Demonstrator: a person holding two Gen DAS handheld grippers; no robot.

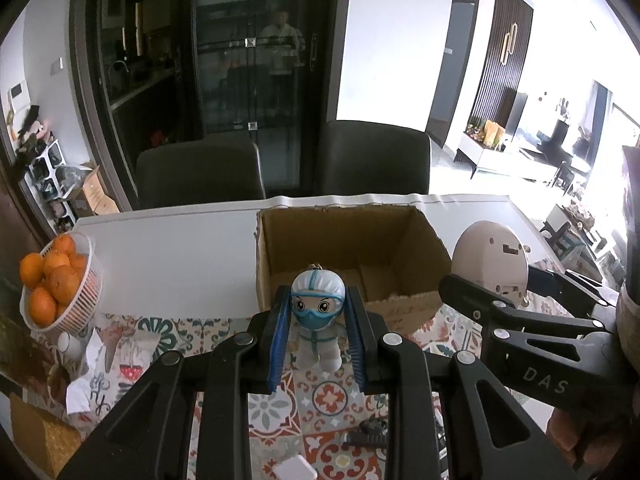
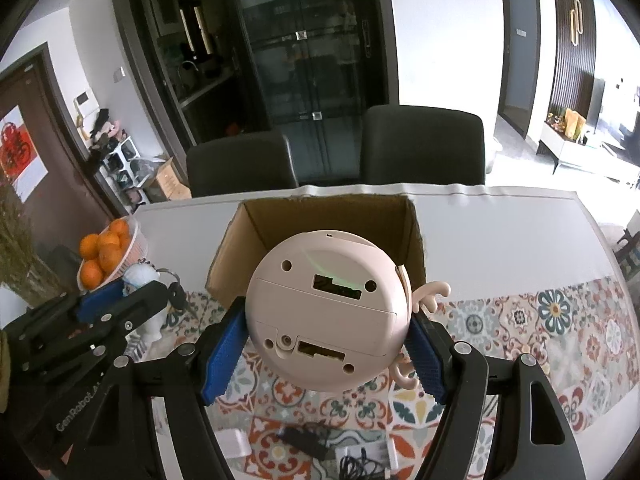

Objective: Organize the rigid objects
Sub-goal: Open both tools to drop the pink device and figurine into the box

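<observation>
The left gripper (image 1: 319,330) is clenched on a small white toy figure in a hooded suit with blue goggles and mask (image 1: 318,316), its blue ribbed pads (image 1: 280,332) pressing the figure's sides and holding it upright above the patterned tablecloth (image 1: 276,404). Just beyond it stands an open brown cardboard box (image 1: 420,248) on the white table (image 1: 172,248), its near wall level with the figure's head in the left wrist view.

The right gripper (image 2: 326,354) grasps a round, pale pink plastic gadget with little antler-like prongs (image 2: 326,312), underside towards the camera (screw holes and two slots show), with the blue pads on either flank. It hangs in front of the same cardboard box (image 2: 414,232), near its front edge.

To the left sits a white slatted basket (image 1: 86,300) of oranges (image 1: 54,276). Two dark chairs (image 1: 200,174) stand behind the table. On the cloth below the grippers lie a small white block (image 1: 294,470) and a dark object too blurred to identify (image 2: 308,438).
</observation>
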